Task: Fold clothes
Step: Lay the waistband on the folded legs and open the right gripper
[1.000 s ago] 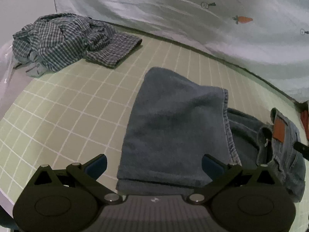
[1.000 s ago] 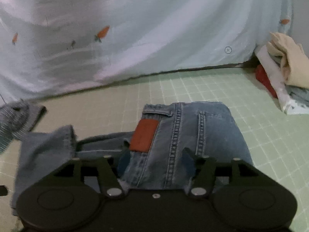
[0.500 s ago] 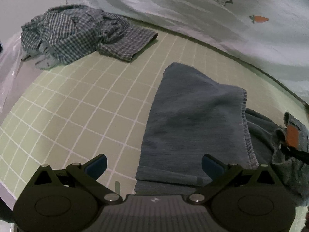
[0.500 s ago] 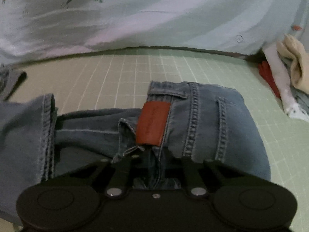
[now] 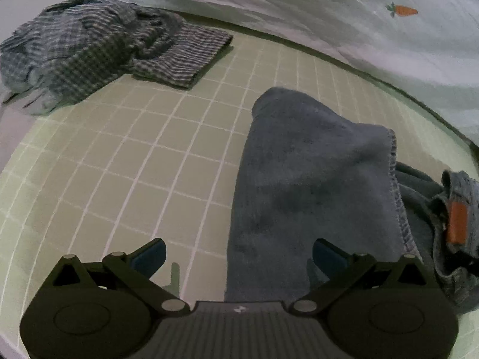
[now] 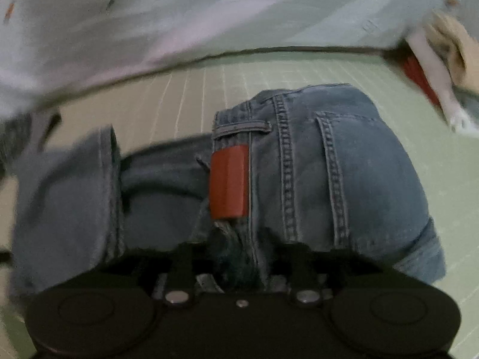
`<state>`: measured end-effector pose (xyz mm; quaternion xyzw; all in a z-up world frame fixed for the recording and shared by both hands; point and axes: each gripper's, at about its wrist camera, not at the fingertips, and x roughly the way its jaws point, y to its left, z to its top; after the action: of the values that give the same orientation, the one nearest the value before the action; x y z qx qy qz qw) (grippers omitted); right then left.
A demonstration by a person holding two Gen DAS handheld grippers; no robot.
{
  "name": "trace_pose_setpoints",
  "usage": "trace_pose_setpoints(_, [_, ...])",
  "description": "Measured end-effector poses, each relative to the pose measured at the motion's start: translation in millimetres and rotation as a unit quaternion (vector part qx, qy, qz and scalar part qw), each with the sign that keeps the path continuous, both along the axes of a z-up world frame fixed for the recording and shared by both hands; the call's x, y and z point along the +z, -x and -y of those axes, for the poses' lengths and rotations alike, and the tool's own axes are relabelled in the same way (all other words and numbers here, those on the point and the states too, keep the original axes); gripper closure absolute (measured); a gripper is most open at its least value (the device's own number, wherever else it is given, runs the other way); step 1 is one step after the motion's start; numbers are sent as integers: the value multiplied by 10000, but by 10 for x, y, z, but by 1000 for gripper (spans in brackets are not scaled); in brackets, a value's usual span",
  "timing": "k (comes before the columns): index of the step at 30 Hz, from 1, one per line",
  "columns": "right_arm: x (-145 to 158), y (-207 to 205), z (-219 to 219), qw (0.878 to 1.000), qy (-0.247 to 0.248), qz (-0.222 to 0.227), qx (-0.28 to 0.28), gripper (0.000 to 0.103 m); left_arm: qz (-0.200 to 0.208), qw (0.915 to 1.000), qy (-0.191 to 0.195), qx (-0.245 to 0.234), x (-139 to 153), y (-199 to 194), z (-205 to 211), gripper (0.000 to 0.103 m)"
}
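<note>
Right claw point(image 6: 239, 239) has moved in and clamped onto the jeans point(image 6: 314, 164) waistband, just under the red patch point(image 6: 229, 179). Left claw point(image 5: 238, 254) hangs wide open over the folded leg.

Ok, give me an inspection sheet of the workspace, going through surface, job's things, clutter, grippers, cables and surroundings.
Surface: green grid mat, bare in the middle.
Job's things: jeans partly folded, leg end lying over them, orange waistband patch facing up.
Clutter: crumpled plaid shirt at the far left; pile of clothes at the far right, blurred.
Grippers: left gripper open, holding nothing; right gripper shut on the jeans' waistband.
Cables: nothing seen.
Surroundings: pale carrot-print sheet behind the mat.
</note>
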<state>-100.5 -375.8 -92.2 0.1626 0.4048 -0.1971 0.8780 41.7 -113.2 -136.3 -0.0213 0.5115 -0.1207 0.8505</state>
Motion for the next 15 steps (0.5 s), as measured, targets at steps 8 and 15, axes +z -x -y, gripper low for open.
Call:
trace_pose_setpoints(8, [180,156,-64,9983,146,96,-550,33,-111,9988,302,-360,-96,-261,50,2])
trace_pose_setpoints(15, [179,363,97,9944,-19,122,-1050,33,-330,9960,594,-584,-153,-357,156,25])
